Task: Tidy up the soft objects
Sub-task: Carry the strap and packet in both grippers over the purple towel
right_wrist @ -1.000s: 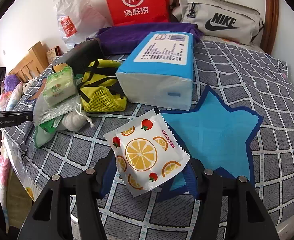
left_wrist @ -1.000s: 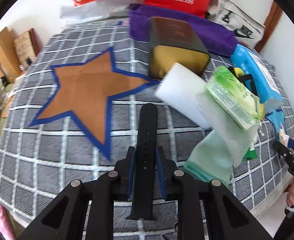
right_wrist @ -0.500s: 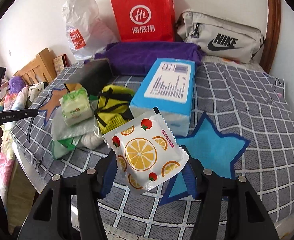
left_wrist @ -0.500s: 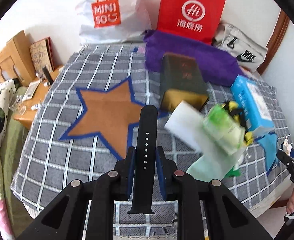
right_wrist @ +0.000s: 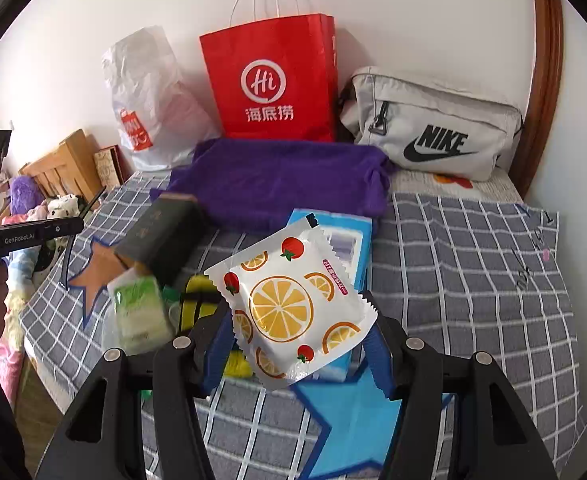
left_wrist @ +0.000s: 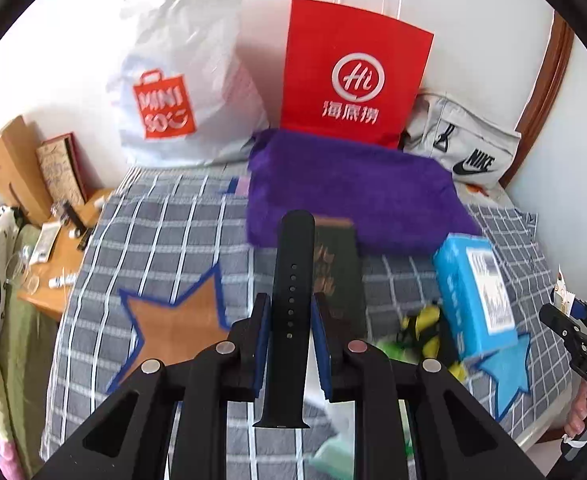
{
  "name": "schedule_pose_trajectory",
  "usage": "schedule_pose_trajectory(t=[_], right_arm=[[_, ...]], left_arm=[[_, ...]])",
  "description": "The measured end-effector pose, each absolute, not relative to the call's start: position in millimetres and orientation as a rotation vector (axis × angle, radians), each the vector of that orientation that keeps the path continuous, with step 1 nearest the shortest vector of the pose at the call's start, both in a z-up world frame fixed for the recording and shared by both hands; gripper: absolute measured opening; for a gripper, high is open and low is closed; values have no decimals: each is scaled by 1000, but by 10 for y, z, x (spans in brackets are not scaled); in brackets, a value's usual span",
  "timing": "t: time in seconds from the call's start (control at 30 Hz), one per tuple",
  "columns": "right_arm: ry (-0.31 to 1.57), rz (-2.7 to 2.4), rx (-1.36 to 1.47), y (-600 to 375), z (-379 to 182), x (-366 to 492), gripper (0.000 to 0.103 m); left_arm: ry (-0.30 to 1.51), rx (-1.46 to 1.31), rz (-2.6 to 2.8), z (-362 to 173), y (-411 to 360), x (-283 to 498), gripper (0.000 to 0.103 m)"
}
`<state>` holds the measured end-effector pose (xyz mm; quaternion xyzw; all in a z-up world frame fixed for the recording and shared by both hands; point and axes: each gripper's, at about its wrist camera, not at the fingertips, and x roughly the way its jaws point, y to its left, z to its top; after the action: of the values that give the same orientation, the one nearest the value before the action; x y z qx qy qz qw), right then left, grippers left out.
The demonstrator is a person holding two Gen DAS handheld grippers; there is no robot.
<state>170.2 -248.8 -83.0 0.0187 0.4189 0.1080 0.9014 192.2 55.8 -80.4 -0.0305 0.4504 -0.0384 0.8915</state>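
My left gripper [left_wrist: 289,322] is shut on a black watch strap [left_wrist: 291,280] and holds it upright, high above the checked bed cover [left_wrist: 165,240]. My right gripper [right_wrist: 297,334] is shut on a white wet-wipe packet printed with oranges and tomatoes [right_wrist: 293,304], held above the blue star patch [right_wrist: 353,420]. A brown star patch [left_wrist: 173,320] lies below the left gripper. A blue tissue pack [left_wrist: 473,292], a yellow mesh bag [right_wrist: 195,300], a green tissue packet [right_wrist: 137,312] and a dark box [right_wrist: 157,232] lie between the stars.
A purple towel [right_wrist: 285,176], a red paper bag [right_wrist: 277,80], a white Miniso bag [left_wrist: 173,92] and a grey Nike bag [right_wrist: 433,128] stand at the back by the wall. A wooden bedside table [left_wrist: 61,248] is left of the bed.
Both grippers have risen and tilted up, still holding the strap and the packet. The bed and the items on it now look farther away and lower in both views.
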Motion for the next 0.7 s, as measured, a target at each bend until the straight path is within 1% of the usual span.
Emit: schedule_pose_trajectory(t=[0.33,0.7], right_arm=[[845,215,72,-2539,-750,2383,58],[862,219,52,-2534,-966,3008,58]], left_arm=[[946,-100,-100,-824,474,2642,20],[973,-120,-100,-973,470,3326,20]])
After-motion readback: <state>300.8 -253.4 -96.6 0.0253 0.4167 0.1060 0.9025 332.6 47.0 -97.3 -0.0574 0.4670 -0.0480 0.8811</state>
